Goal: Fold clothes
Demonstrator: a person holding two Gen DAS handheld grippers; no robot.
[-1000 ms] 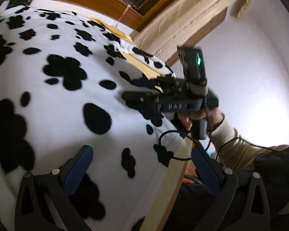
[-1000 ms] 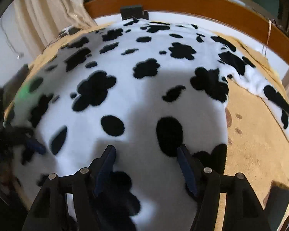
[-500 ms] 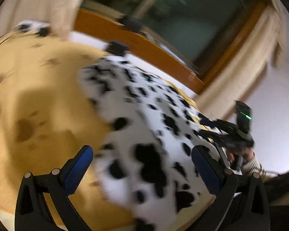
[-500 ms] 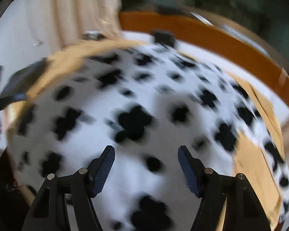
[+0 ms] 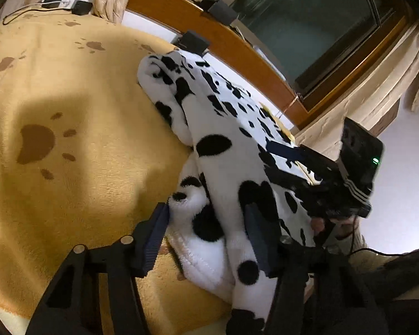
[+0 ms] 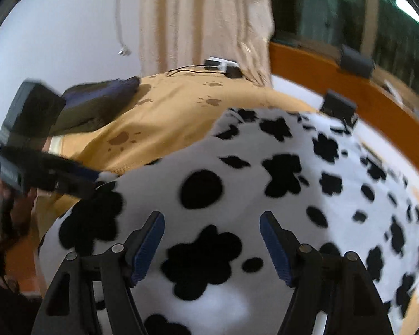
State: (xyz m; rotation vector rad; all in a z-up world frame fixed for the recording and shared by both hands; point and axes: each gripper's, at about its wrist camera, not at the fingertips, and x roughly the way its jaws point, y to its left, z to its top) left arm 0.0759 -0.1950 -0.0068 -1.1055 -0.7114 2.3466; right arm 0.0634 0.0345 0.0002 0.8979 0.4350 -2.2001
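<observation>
The spotted fleece garment [image 5: 226, 173], white with black blotches, is seen lying on a tan blanket with paw prints [image 5: 69, 145], which covers what looks like a bed below a wooden-framed window [image 5: 307, 28]. In the left wrist view the garment runs from the upper centre of the frame down to the lower right. Along its left edge a second thickness of fleece is seen rolled under the top layer, so one lengthwise fold is judged to be at least begun. In the right wrist view a broad spread of the fabric [image 6: 279, 195] fills the centre and right of the frame, still wide and loose, so the bundle is judged far from compact.

The left hand-held gripper [image 5: 206, 231] is closing on the near edge of the doubled fleece at the lower centre of its frame. The fabric is bunched between the two blue pads and is touched by both. Whether it is firmly clamped yet cannot be told.

The right hand-held gripper [image 6: 212, 245] is held over the fleece at the lower centre of its own frame, jaws parted and widening a little, with nothing seen pinched between them.

The task is judged to be in its early or middle part: further folds remain to be made, and the garment is not yet set down as a tidy stack.
</observation>
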